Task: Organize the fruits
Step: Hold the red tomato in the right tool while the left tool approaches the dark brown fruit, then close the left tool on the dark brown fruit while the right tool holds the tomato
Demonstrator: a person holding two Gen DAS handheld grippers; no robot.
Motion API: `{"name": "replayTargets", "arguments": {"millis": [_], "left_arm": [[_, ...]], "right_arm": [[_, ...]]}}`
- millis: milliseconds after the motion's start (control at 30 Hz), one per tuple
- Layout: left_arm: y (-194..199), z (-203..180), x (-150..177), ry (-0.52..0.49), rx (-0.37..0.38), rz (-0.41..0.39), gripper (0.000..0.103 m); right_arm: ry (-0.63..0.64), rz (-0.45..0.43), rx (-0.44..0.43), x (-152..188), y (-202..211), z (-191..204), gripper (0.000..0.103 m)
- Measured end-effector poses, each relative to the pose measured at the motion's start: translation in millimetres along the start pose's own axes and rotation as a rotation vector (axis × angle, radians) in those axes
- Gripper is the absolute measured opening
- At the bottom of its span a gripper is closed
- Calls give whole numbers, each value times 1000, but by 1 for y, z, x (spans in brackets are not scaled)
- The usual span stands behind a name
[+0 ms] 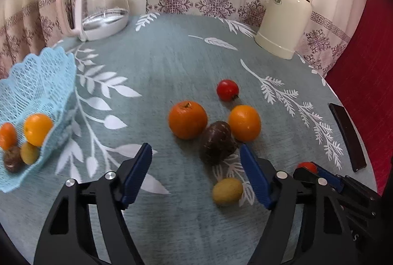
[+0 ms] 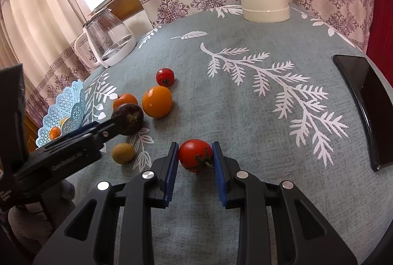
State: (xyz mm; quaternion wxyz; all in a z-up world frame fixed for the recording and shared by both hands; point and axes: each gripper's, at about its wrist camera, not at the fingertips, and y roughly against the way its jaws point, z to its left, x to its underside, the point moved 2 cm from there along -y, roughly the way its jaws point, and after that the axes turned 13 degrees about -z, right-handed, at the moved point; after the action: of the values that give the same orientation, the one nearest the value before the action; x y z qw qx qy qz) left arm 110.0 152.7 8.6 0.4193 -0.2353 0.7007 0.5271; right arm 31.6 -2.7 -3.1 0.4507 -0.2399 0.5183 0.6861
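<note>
Since the right gripper [image 2: 195, 154] already pinches a tomato [image 2: 195, 155], the basket [image 2: 73, 102] sits far left. Left gripper [image 1: 195, 154] fingers are spread wide, brown fruit [image 1: 217, 142] dead ahead.

Both tools are built alike. The left gripper [image 1: 195, 150] has two matte black plastic arms, each split into curved struts with elongated cut-out slots. Round silver screw heads sit at the pivots, two on each side. The fingers [image 1: 137, 174] carry flat blue pads with fine ribbing along their edges. The right gripper [image 2: 195, 154] shows the same black linkage, the same four silver screws and the same blue ribbed pads [image 2: 172, 174]. Seen from the side in the right wrist view, the left gripper's black body bears small pale lettering, too blurred to read.
</note>
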Motion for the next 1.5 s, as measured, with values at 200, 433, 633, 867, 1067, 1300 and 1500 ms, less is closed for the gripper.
{"name": "replayTargets", "arguments": {"millis": [200, 433, 633, 867, 1067, 1300, 1500], "left_arm": [[-6, -3, 3, 2, 24, 13, 68], [-17, -10, 2, -7, 42, 34, 56], [-23, -12, 3, 1, 61, 40, 39], [-21, -14, 5, -4, 74, 32, 34], [-13, -11, 8, 9, 69, 25, 34], [2, -2, 9, 29, 53, 6, 33], [15, 4, 8, 27, 33, -17, 31]], "right_arm": [[-4, -2, -2, 0, 0, -1, 28], [-7, -1, -2, 0, 1, 0, 28], [-11, 0, -4, 1, 1, 1, 28], [-13, 1, -5, 1, 1, 0, 28], [-23, 7, -8, 2, -1, -1, 28], [-23, 7, -9, 2, -1, -1, 28], [-24, 6, -9, 2, -1, -1, 28]]}}
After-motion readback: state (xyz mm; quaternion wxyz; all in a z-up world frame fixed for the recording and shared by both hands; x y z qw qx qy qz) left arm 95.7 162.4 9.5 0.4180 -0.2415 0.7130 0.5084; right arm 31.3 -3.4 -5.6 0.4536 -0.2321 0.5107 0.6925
